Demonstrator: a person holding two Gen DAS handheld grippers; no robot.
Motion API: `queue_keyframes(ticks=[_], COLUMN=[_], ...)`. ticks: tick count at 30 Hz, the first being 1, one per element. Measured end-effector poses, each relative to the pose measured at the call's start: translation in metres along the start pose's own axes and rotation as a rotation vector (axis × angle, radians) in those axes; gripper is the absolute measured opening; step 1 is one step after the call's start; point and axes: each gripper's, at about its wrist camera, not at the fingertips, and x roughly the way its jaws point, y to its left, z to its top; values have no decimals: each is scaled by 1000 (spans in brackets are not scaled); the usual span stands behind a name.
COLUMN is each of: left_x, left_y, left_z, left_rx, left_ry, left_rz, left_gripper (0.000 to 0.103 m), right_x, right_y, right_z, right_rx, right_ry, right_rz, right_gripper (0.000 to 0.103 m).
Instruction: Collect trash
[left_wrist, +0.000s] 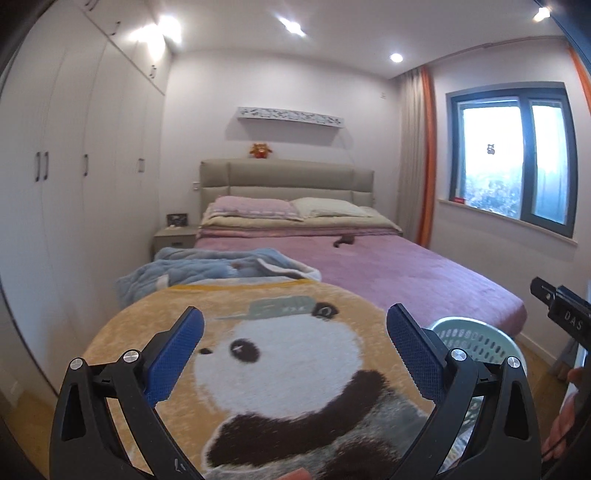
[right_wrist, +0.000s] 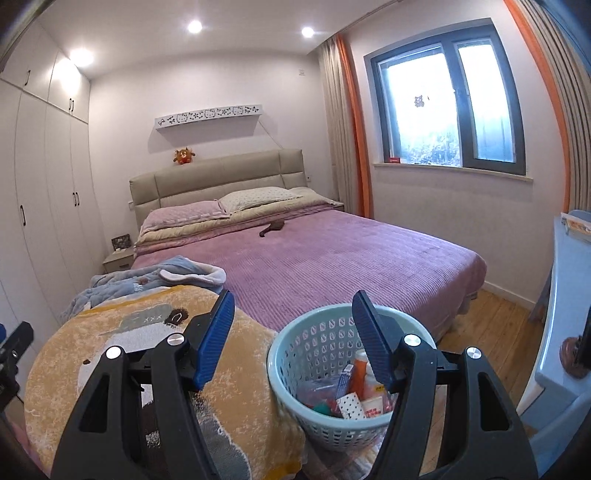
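Observation:
A pale green plastic basket (right_wrist: 291, 347) stands by the foot of the bed and holds several pieces of trash (right_wrist: 351, 391): small boxes, an orange bottle, wrappers. Its rim also shows in the left wrist view (left_wrist: 476, 332). My right gripper (right_wrist: 293, 314) is open and empty, just above and in front of the basket. My left gripper (left_wrist: 295, 325) is open and empty over a yellow panda blanket (left_wrist: 280, 369). A small dark brown object (right_wrist: 271, 228) lies on the purple bedspread near the pillows; it also shows in the left wrist view (left_wrist: 344, 240).
The bed (right_wrist: 332, 258) fills the middle, with a blue garment (right_wrist: 159, 277) at its left. White wardrobes (left_wrist: 74, 166) line the left wall. A nightstand (left_wrist: 173, 240) stands by the headboard. A pale blue cabinet (right_wrist: 565, 314) is at the right, over wooden floor (right_wrist: 491, 325).

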Motion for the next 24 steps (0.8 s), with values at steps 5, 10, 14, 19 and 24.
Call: queue_keyframes(ticks=[5,10,14,19,24], left_x=[-12,-16,-20,-19,-14], left_y=[10,9,5,0,-4], left_z=[-1,-5,-7,-7,-10], left_rx=[0,12,23,15,13], left_ry=[-21,-11,-16,-9,8], left_rz=[42,41,22,-12,-48], left_gripper=[96,96,96,96,96], right_x=[-10,-22,-30,-36,-38], right_y=[5,3,2,0,-2], right_z=[-6,-10,-12,-9,-11], right_rx=[9,13,11,0,-8], right_ry=[0,-19,-29,-50,-56], right_rz=[-12,-36,-42,-59,-74], right_gripper=[63,63,63,63,63])
